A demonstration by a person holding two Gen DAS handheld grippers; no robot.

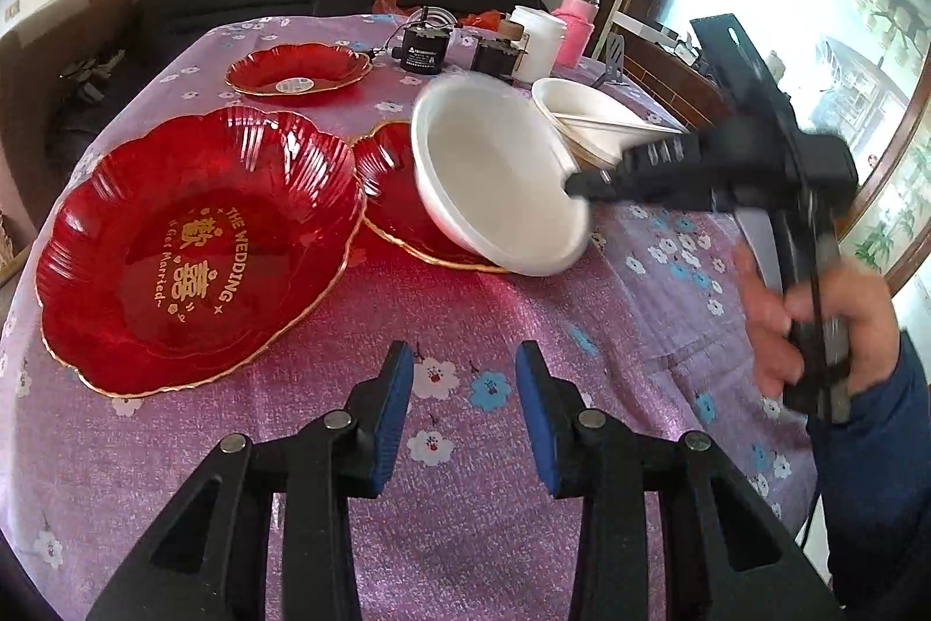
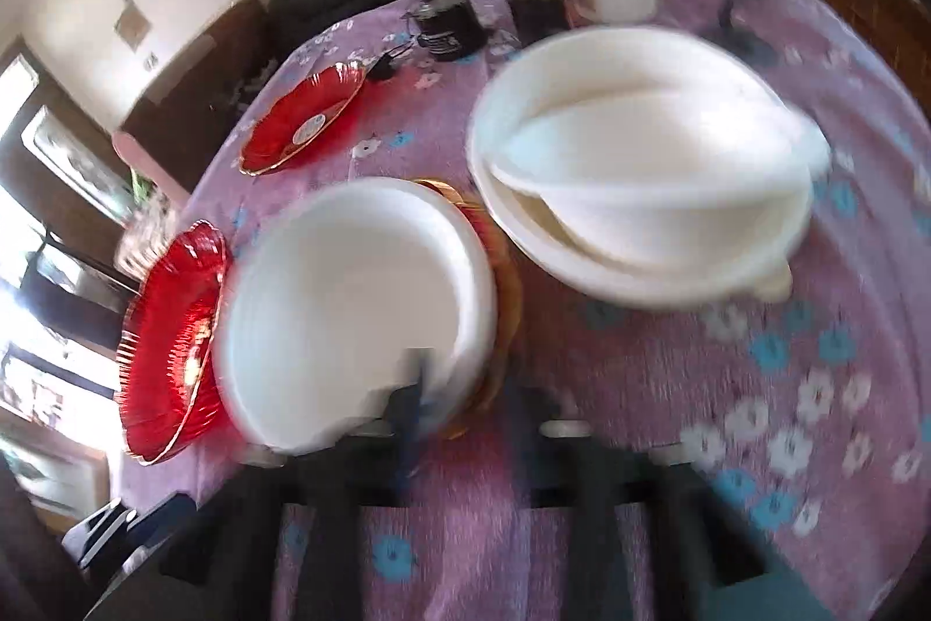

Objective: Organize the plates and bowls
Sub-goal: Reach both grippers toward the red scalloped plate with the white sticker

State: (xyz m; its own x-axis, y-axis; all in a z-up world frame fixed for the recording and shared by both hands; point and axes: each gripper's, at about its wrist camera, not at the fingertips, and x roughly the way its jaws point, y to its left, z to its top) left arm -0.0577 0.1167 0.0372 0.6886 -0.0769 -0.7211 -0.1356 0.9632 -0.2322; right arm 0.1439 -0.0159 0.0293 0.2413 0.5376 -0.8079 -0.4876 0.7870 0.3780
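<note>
A: What covers the worktop?

B: A purple floral cloth, with a large red plate at the left and a stack of white bowls farther back.

A: And the claws?

B: The right claw pinches a tilted white bowl by its rim, above a second red plate. The left claw hangs partly spread, holding nothing.
</note>
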